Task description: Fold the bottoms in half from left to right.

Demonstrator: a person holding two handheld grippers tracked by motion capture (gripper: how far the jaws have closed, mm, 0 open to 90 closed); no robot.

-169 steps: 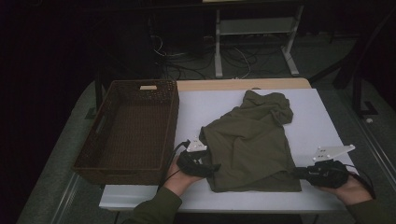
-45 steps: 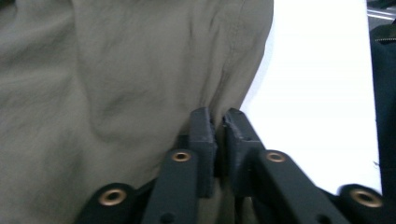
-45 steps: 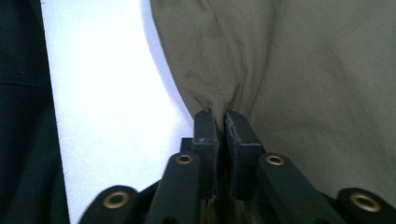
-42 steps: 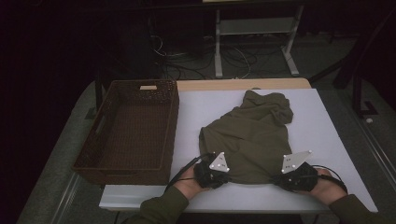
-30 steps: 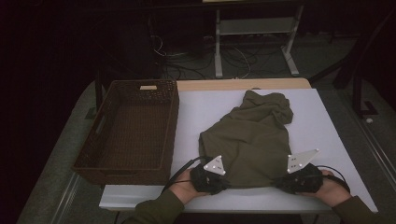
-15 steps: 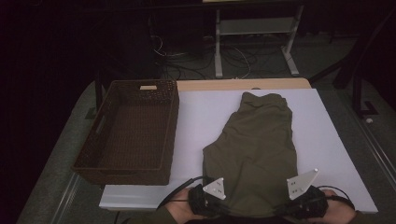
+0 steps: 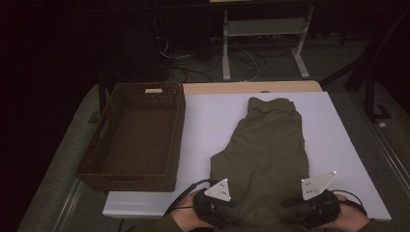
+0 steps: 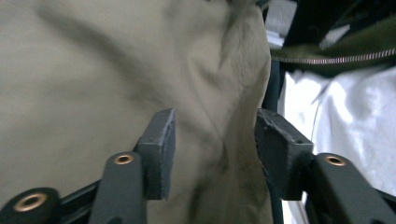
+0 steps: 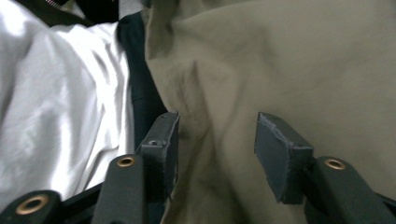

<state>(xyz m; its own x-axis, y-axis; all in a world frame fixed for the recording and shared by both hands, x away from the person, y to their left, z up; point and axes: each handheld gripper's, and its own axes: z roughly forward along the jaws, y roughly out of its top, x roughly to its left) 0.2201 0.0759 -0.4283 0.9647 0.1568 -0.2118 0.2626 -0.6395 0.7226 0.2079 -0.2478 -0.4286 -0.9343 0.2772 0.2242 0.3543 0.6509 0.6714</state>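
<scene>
olive-green cloth of a garment (image 7: 266,154) is laid out flat on the white worktop (image 7: 212,125), its near hem at the front edge between the two hands. the left gripper (image 7: 220,212) and the right gripper (image 7: 309,210) are held at the hem's corners; their jaws have just been opening, and the cloth lies slack between the spread pads (image 8: 161,149). a brown wicker basket (image 7: 96,159) is set to the left.

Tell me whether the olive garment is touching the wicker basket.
Apart. The high view shows a strip of bare white table between the olive garment and the wicker basket.
</scene>
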